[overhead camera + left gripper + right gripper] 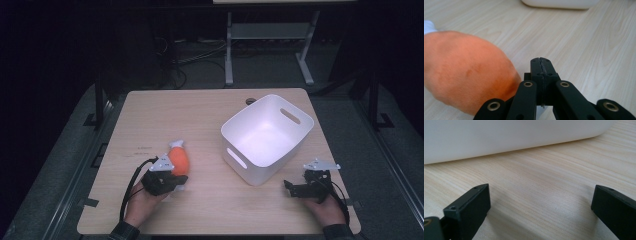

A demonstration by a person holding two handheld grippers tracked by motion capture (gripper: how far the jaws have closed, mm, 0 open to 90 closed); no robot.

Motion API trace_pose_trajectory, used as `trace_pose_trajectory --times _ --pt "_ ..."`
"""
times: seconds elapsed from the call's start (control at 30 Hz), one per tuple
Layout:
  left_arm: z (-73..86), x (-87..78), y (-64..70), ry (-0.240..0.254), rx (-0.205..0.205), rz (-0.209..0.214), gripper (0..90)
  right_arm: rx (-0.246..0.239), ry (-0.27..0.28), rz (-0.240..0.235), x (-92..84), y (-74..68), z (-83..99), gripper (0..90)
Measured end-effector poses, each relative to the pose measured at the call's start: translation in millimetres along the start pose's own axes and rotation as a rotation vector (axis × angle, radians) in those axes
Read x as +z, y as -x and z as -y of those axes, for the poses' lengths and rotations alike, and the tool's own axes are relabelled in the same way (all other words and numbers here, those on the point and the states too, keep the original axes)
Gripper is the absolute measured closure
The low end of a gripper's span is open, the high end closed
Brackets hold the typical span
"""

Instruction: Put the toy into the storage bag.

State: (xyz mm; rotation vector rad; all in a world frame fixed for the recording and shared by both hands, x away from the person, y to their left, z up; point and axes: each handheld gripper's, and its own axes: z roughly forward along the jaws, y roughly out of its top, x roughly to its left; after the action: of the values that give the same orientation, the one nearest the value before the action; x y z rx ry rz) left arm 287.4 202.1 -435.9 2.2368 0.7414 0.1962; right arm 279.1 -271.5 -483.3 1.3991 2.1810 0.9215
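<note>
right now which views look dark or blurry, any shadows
High view: table lit, the room around it nearly black. Left gripper view: orange toy close and soft, left gripper sharper. Right gripper view: white bin blurred and featureless, faint shadows on the wood by the right gripper.

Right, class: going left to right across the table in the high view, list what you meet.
Left claw → orange plush toy → white bin → right claw.
</note>
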Motion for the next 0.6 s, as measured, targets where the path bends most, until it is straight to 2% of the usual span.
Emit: trace_pose_trajectory --times 0.17,0.2,0.4,0.6 --pt "3.5 2.4 -2.6 -0.020 -0.005 0.004 89.5 0.000 0.000 0.000 0.0 0.0 0.0 1.7" --pt "4.7 0.5 -3.5 -0.036 0.001 -0.007 89.5 0.000 0.000 0.000 0.0 0.0 0.0 1.7" --pt "8.9 -6.9 -7.8 -0.048 0.000 -0.031 89.5 0.000 0.000 0.000 0.0 0.0 0.0 1.8" --pt "18.7 -17.4 -17.1 -0.044 -0.030 -0.043 89.5 0.000 0.000 0.000 0.0 0.0 0.0 1.8"
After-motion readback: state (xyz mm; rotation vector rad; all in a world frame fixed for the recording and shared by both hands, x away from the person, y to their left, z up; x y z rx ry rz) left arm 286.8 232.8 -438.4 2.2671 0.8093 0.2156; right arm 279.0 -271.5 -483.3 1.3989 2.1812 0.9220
